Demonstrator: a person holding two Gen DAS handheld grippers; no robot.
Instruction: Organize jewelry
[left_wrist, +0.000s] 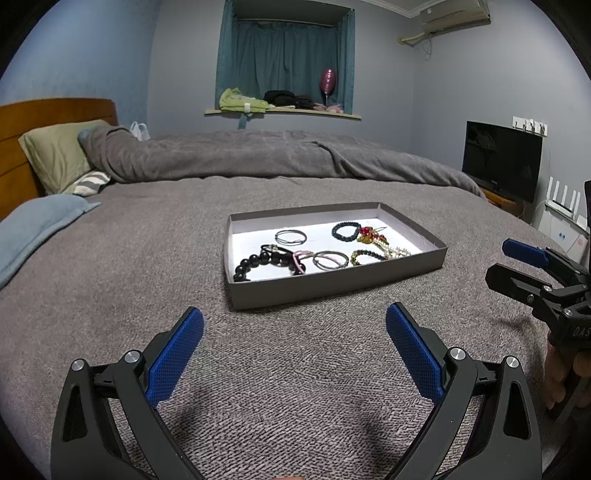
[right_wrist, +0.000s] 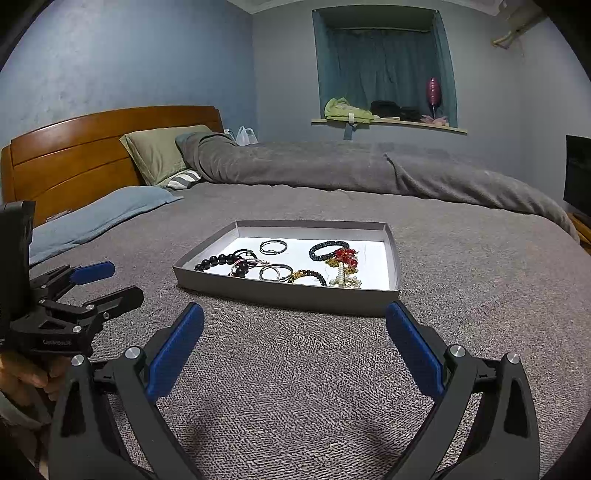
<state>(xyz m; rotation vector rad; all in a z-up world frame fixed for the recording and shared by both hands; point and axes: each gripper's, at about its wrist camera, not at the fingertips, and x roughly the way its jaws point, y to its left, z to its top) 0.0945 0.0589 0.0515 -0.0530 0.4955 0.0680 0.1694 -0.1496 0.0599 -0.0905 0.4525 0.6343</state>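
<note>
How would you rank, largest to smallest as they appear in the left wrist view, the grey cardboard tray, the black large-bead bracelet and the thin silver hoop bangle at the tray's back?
1. Grey cardboard tray
2. Black large-bead bracelet
3. Thin silver hoop bangle, though it lies farther from the camera, so the gap may be exaggerated.

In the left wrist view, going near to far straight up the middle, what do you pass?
left gripper, open → bare grey blanket → shallow grey tray of bracelets → rolled grey duvet → window ledge → teal curtain.
</note>
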